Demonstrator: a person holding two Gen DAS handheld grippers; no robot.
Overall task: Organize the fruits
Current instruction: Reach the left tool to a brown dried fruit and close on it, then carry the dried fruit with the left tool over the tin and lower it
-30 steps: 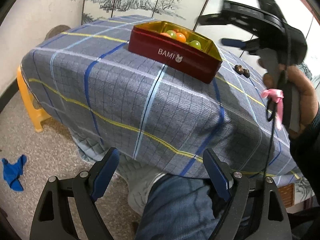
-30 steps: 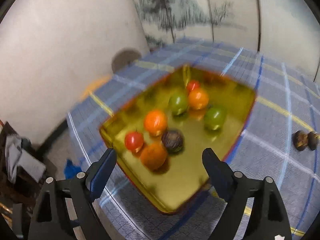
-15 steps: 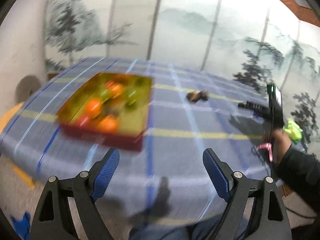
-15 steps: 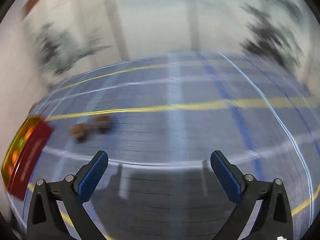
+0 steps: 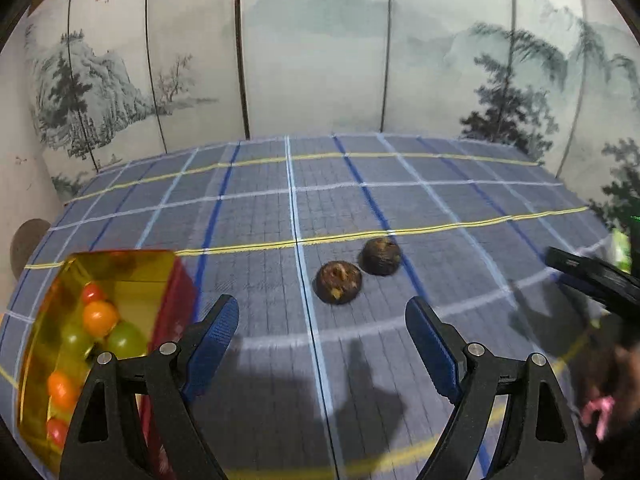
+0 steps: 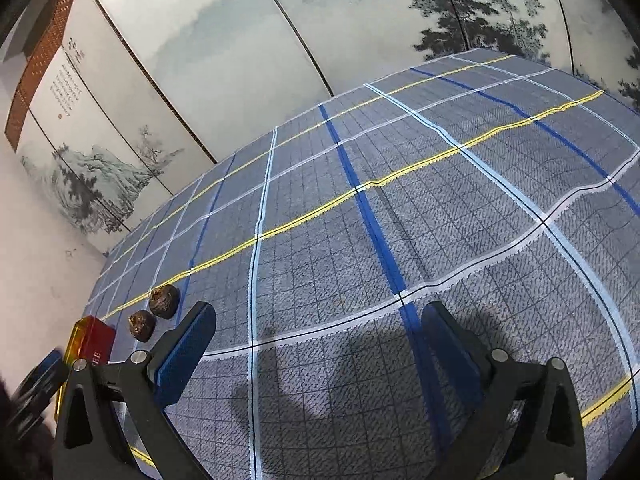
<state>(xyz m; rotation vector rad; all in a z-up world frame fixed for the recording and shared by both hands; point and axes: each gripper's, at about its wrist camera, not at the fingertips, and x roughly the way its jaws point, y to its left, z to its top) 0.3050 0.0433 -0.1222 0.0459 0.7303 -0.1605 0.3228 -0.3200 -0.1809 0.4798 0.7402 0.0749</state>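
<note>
Reaching well means centring the spread, empty left claw (image 5: 322, 336) on the nearer dark fruit (image 5: 338, 282) just ahead.

I see the worktop (image 5: 460, 200) covered w/ a grey-blue quilted cloth (image 6: 460, 240), checked in white, dark blue and yellow lines. Behind it, along the far side, stands a folding screen (image 5: 320, 60): pale panels split by thin dark vertical joints, ink-wash mountains and pines painted on them, plus a column of small calligraphy at top left. From the right wrist cam, a brown lattice strip (image 6: 44, 52) runs along the screen's top left edge. Far left, a plain whitish wall (image 6: 36, 264). Light comes from above; soft shadows fall on the near cloth.
</note>
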